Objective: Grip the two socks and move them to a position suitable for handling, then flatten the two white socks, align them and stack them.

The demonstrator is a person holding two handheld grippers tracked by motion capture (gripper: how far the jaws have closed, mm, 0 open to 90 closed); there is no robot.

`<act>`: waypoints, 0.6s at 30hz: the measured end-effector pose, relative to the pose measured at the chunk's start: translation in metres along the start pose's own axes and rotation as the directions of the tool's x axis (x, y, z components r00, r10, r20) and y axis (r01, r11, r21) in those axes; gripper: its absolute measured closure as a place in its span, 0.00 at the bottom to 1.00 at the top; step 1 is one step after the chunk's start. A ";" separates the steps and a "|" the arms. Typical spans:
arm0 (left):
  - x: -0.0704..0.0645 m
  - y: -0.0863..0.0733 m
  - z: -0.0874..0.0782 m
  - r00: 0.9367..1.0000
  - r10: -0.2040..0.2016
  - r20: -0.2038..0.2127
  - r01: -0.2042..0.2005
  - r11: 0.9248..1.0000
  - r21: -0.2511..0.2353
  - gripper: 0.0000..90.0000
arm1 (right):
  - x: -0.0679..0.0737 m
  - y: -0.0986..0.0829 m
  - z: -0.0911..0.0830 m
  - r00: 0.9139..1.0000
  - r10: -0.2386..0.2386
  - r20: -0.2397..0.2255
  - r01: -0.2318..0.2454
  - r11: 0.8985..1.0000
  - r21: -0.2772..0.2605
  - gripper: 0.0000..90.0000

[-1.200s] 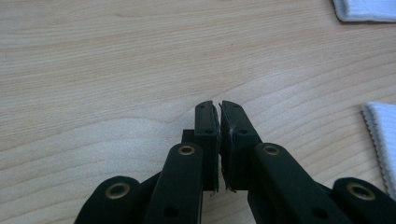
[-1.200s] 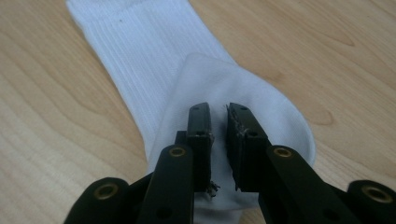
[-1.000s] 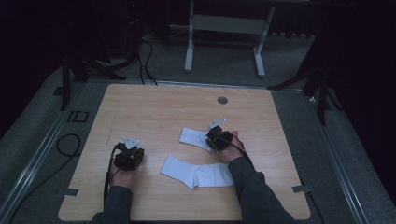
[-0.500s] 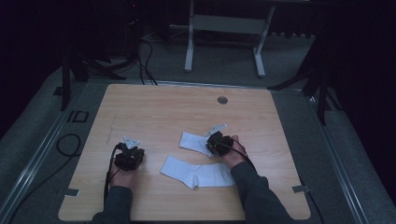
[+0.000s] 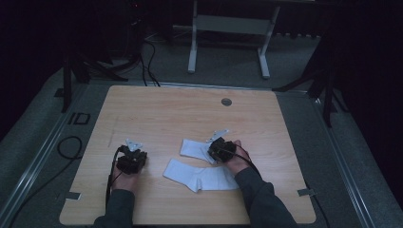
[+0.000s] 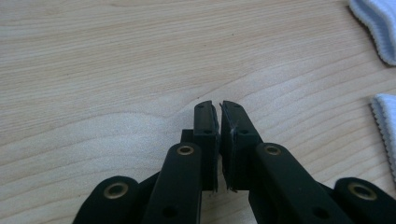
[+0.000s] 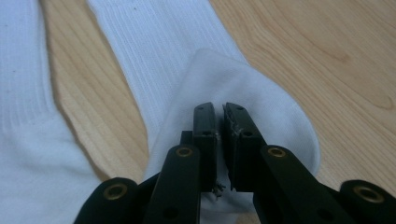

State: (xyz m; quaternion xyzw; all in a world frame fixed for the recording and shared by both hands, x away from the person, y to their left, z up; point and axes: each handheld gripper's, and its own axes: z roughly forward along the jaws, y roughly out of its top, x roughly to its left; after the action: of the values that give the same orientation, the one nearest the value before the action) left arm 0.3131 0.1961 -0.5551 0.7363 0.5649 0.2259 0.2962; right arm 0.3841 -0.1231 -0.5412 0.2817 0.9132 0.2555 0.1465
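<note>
Two white socks lie on the wooden table (image 5: 166, 114). The longer sock (image 5: 199, 175) lies flat at the front centre. The shorter sock (image 5: 192, 148) lies just behind it, one end folded back over itself. My right gripper (image 5: 219, 148) sits at that sock's right end. In the right gripper view its jaws (image 7: 219, 107) stand together on the folded-over end of the shorter sock (image 7: 275, 112), with the longer sock (image 7: 18, 93) at the left. My left gripper (image 5: 132, 159) rests left of both socks, shut over bare wood (image 6: 218, 105), nothing between its jaws.
A small round grommet (image 5: 226, 101) sits near the table's far edge. Sock edges (image 6: 380, 23) show at the right of the left gripper view. Beyond the table stand a metal frame (image 5: 228, 23) and cables (image 5: 147, 61) on the floor.
My right gripper has moved left and toward me, bringing the shorter sock's end over the rest of it. The left gripper has stayed where it was.
</note>
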 end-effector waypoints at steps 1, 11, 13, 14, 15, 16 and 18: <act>0.000 0.000 0.000 1.000 0.000 0.000 0.000 1.000 0.000 0.94 | 0.001 0.000 0.000 1.000 0.000 -0.005 0.000 1.000 -0.001 0.92; -0.001 0.000 0.001 1.000 0.007 0.000 -0.007 1.000 0.008 0.94 | 0.008 -0.003 -0.005 0.999 -0.020 -0.027 0.020 1.000 0.005 0.89; 0.000 0.000 0.001 1.000 0.005 0.000 -0.005 1.000 0.004 0.94 | 0.010 -0.002 -0.008 0.999 -0.013 -0.029 0.013 1.000 -0.001 0.84; 0.000 0.000 0.001 1.000 0.005 0.000 -0.005 1.000 0.004 0.94 | 0.010 -0.002 -0.010 0.999 -0.012 -0.033 0.012 1.000 -0.008 0.83; 0.000 0.000 0.001 1.000 0.003 0.000 -0.003 1.000 0.006 0.94 | 0.009 0.000 -0.013 0.999 -0.006 -0.036 0.005 1.000 -0.026 0.82; 0.000 0.000 0.001 1.000 0.003 0.000 -0.003 1.000 0.006 0.94 | 0.009 0.000 -0.013 0.999 -0.006 -0.036 0.005 1.000 -0.026 0.82; 0.000 0.000 0.001 1.000 0.004 -0.001 -0.004 1.000 0.009 0.94 | 0.006 0.004 -0.020 1.000 0.011 -0.021 -0.013 0.998 -0.057 0.80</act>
State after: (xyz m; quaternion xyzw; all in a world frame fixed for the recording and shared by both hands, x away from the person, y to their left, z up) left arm 0.3138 0.1959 -0.5561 0.7386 0.5646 0.2243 0.2923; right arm 0.3730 -0.1247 -0.5228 0.2802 0.9053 0.2853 0.1434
